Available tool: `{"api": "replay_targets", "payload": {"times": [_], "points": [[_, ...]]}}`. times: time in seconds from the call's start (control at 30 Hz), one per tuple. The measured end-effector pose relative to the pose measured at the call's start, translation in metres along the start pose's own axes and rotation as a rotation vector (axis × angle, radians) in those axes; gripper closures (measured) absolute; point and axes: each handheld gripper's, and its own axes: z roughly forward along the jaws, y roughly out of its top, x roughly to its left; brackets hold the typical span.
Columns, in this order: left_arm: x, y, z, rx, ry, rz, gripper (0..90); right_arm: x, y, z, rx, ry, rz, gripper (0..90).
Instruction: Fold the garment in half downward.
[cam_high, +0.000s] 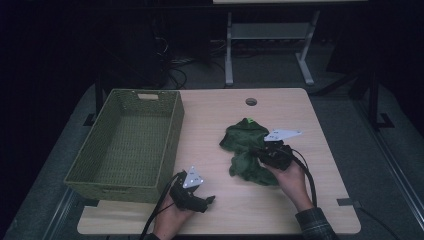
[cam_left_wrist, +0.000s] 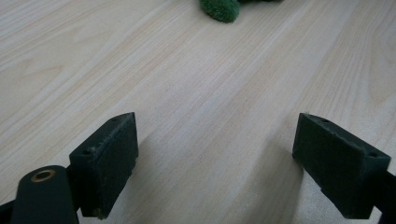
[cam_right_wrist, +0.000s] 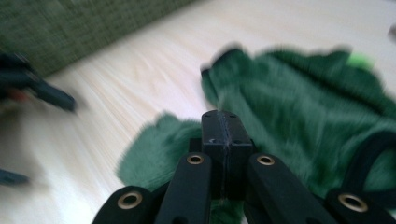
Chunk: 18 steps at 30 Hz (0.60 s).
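Note:
A crumpled dark green fleece cloth (cam_high: 247, 150) with a small bright green tag lies right of the table's middle. My right gripper (cam_high: 260, 154) rests low over its near right part, pointing left. In the right gripper view the cloth (cam_right_wrist: 299, 107) spreads under and beyond my right gripper (cam_right_wrist: 225, 126), whose pads are pressed flat together with no cloth seen between them. My left gripper (cam_high: 210, 200) hovers near the table's front edge, pointing right. Its jaws (cam_left_wrist: 215, 140) stand wide apart over bare wood, and an edge of the cloth (cam_left_wrist: 219, 8) shows far ahead.
A green woven basket (cam_high: 172, 135) stands on the left side of the table with nothing in it; its wall (cam_right_wrist: 84, 28) shows blurred beyond the cloth. A round cable hole (cam_high: 251, 102) sits near the table's far edge. Bare wood lies between the basket and the cloth.

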Motion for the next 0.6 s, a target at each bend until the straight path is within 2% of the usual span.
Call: {"api": "replay_targets", "payload": {"times": [0.07, 0.2, 0.4, 0.5, 0.6], "points": [[0.0, 0.0, 0.0, 0.0, -0.002, 0.003, 13.6, -0.002, -0.006, 0.009, 0.048, -0.01, 0.008, 89.6], [0.0, 0.0, 0.0, -0.001, -0.003, 0.002, 13.5, -0.006, -0.02, 0.02, 0.105, -0.004, 0.018, 89.6], [0.001, 0.0, 0.0, 0.0, -0.005, 0.005, 13.5, -0.008, -0.03, 0.03, 0.15, 0.008, 0.036, 89.8], [0.001, 0.001, 0.001, 0.0, -0.006, 0.005, 13.5, -0.006, -0.03, 0.03, 0.149, 0.003, 0.032, 89.6], [0.001, 0.001, 0.001, 0.0, -0.007, 0.006, 13.5, -0.006, -0.027, 0.02, 0.108, 0.001, 0.026, 83.5]]}}
